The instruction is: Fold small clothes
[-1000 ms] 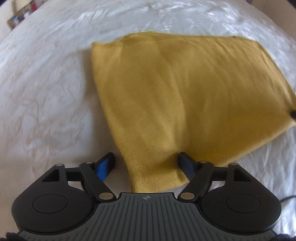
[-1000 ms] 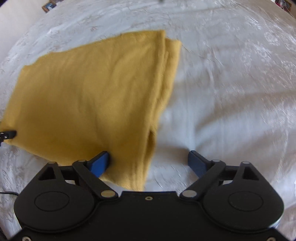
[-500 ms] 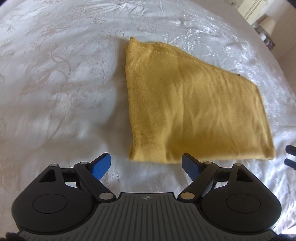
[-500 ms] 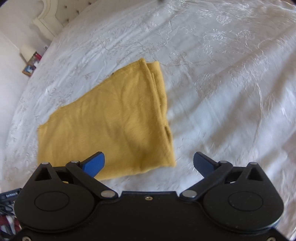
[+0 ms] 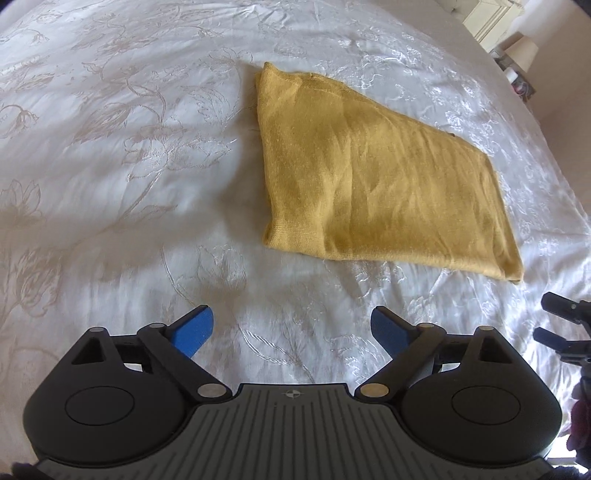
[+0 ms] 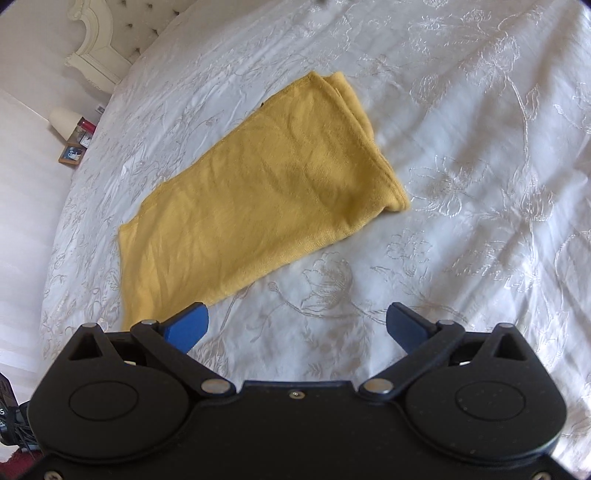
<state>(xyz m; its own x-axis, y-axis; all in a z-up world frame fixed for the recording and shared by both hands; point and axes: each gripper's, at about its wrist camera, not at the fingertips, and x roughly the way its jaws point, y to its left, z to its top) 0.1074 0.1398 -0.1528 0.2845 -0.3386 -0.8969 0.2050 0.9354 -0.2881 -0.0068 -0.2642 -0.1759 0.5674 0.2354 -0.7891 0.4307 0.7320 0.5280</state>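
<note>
A mustard-yellow knit garment (image 5: 376,184) lies folded into a flat rectangle on the white embroidered bedspread (image 5: 110,147). In the right wrist view the same garment (image 6: 258,199) runs diagonally, its layered edges at the upper right. My left gripper (image 5: 291,326) hovers over bare bedspread short of the garment's near edge, its jaws still opening, nothing between the blue pads. My right gripper (image 6: 295,325) stands wide open above the bedspread; its left pad (image 6: 186,326) overlaps the garment's near corner in the picture without gripping it. The right gripper's fingertips (image 5: 557,321) show at the left wrist view's right edge.
A cream tufted headboard (image 6: 107,40) and a nightstand with a lamp (image 6: 64,122) and small items stand at the bed's far left. The lamp (image 5: 521,51) and cream furniture (image 5: 487,18) also appear at the upper right. Bare bedspread surrounds the garment.
Both grippers let go of the garment's near edge, rose and pulled back, rolling as they went. The garment now lies flat and looks smaller and farther away. The left jaws spread wider.
</note>
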